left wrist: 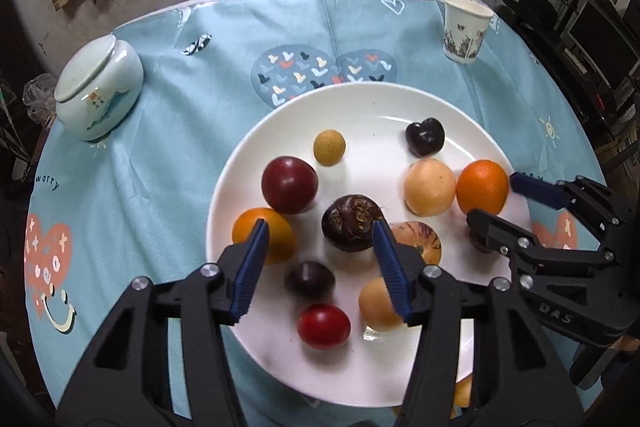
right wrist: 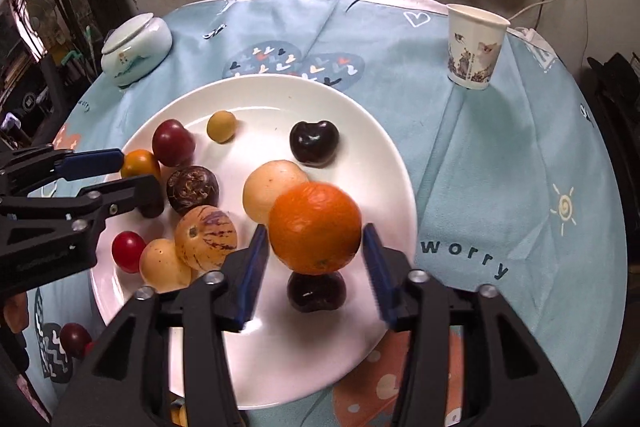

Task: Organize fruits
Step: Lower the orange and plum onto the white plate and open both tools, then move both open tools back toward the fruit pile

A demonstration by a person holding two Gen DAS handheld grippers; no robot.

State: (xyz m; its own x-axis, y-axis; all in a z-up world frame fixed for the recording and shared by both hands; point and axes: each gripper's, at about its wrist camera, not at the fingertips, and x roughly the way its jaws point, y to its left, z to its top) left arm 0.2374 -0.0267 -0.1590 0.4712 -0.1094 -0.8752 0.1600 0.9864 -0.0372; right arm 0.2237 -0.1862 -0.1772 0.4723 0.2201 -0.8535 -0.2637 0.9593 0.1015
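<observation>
Filling nicely, our plate [left wrist: 256, 163] holds most fruit; both jaws apart, the orange [right wrist: 315, 227] between the right ones; strays wait nearby on the desk [right wrist: 500, 163].

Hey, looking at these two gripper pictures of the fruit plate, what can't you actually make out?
- Right wrist view: whether the right gripper touches the orange; the orange is blurred.
- Right wrist view: the dark fruit beneath the orange, top hidden by it.
- Left wrist view: the pale fruit and striped fruit, partly covered by the left gripper.
- Both views: the plate near rim, behind the gripper bodies.
</observation>
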